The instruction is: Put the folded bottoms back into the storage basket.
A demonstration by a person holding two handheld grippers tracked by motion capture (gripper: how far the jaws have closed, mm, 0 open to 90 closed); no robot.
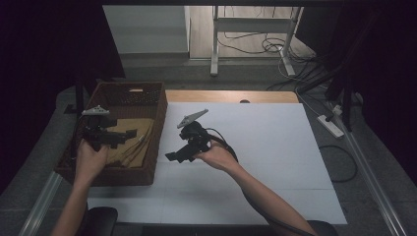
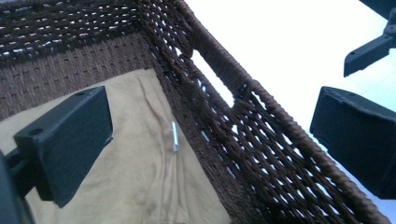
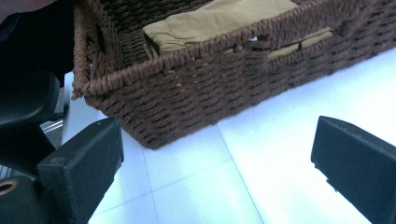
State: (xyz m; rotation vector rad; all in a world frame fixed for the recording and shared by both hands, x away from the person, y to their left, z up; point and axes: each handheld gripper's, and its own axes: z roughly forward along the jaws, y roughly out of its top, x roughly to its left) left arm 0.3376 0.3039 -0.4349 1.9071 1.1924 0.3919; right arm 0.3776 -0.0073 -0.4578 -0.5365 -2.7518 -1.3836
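White table sheet (image 1: 265, 147) carries a brown wicker basket (image 1: 147, 172) at its left edge; dark floor w/ cables behind. Tan folded garment (image 1: 129, 142) lies flat inside basket, long axis running front-to-back along basket's length, a metal-tipped drawstring (image 2: 175, 136) near the right wall. Left gripper (image 1: 125, 136) hovers over basket interior, jaws wide apart, empty; in left gripper view one jaw sits above the garment, the other past the basket's right wall. Right gripper (image 1: 173, 156) hangs just right of basket over bare sheet, jaws spread, holding nothing, aimed at basket's side wall w/ handle slot (image 3: 280, 46). Sheet right of basket lies open.
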